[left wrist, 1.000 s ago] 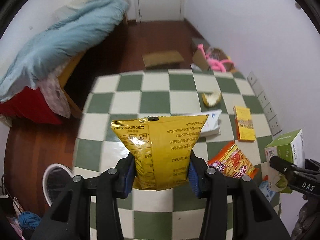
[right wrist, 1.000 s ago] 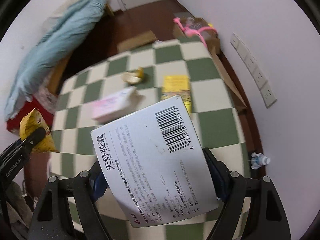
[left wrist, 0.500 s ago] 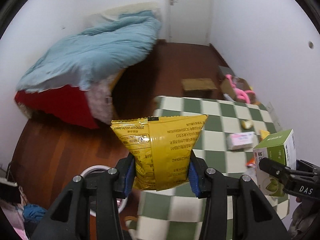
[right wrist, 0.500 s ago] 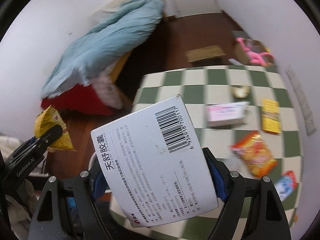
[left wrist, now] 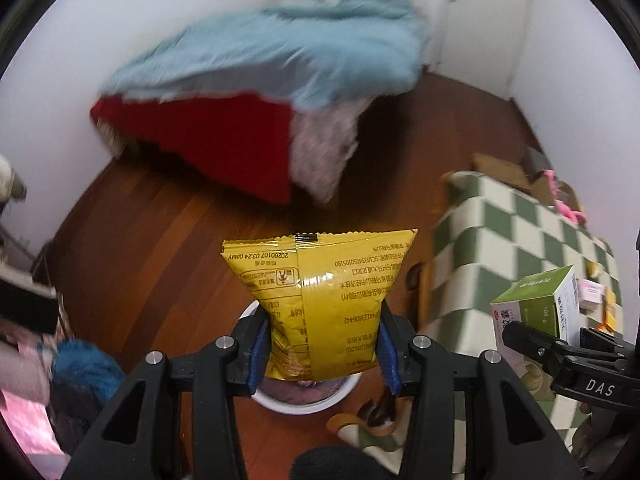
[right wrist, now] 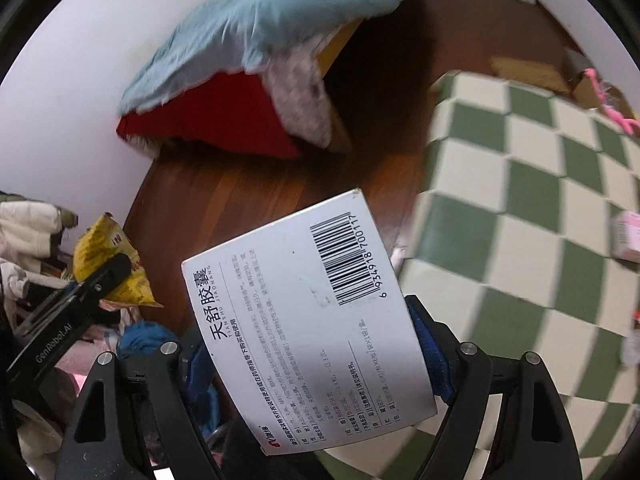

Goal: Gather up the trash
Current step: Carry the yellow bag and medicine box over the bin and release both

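My left gripper is shut on a yellow snack bag, which hangs above a white round bin on the wooden floor. The bag hides most of the bin. In the right wrist view, my right gripper is shut on a white medicine box with a barcode and black print. The same box shows its green face at the right of the left wrist view, beside the table edge. The yellow bag and the left gripper appear at the left of the right wrist view.
A table with a green-and-white checked cloth stands to the right, with a pink box and other wrappers on it. A bed with a blue quilt and red sheet lies behind. Clothes and a blue bundle lie on the floor at left.
Both grippers have swung left, away from the table and over the floor. The white bin, earlier at the lower left, now lies directly under the yellow bag. Both holds are unchanged.
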{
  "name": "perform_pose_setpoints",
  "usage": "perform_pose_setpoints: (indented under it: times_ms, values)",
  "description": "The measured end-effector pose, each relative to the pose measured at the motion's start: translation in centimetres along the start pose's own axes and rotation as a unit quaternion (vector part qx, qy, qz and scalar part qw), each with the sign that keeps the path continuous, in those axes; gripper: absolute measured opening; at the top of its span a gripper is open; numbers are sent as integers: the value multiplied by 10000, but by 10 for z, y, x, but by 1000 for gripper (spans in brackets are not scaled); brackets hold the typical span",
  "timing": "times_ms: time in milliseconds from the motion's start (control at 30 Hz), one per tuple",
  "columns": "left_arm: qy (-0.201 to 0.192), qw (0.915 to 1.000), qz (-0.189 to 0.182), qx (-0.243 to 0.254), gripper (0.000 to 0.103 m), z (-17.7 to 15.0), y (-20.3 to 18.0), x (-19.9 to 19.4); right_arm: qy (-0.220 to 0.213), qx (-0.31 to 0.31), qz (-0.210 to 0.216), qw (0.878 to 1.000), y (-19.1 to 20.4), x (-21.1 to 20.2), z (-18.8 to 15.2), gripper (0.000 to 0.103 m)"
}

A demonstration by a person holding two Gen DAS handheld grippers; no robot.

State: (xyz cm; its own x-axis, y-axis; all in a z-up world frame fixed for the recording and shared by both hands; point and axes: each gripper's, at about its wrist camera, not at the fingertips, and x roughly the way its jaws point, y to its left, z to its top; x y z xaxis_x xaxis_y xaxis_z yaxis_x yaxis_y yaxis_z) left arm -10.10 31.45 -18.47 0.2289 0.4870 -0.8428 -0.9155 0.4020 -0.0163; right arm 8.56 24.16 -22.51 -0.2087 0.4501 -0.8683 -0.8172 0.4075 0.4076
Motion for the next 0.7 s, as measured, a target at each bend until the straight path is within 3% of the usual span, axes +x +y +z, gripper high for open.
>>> perform_pose_setpoints:
  times_ms: [233, 400, 467, 533, 600, 633, 700]
  values:
    - [969, 9915, -395, -775, 41, -12, 61, 85, 674, 3, -6, 9977, 29, 95, 7, 84]
    - [1758, 9729, -821, -1259, 42, -23, 91, 149, 1189, -63, -142, 9928, 37, 164, 10, 84]
    - [1924, 9673, -848, -1419, 50, -27, 100, 163, 1344, -59, -102, 9909, 36, 183, 10, 86]
    - [1963, 9652, -820, -1519, 88, -30, 107, 169, 1535, -79, -149, 9880, 35, 202, 10, 88]
    - [1946, 9638, -790, -1643, 91, -34, 116, 170, 1694, -32, -50, 9855, 34, 218, 10, 93]
    - [1959, 9631, -744, -1688, 91, -36, 120, 169, 1728, -36, -51, 9849, 34, 222, 10, 103]
    - [1927, 9651, -531, -1694, 95, -39, 131, 165, 1721, -85, -42, 9850, 37, 226, 7, 103]
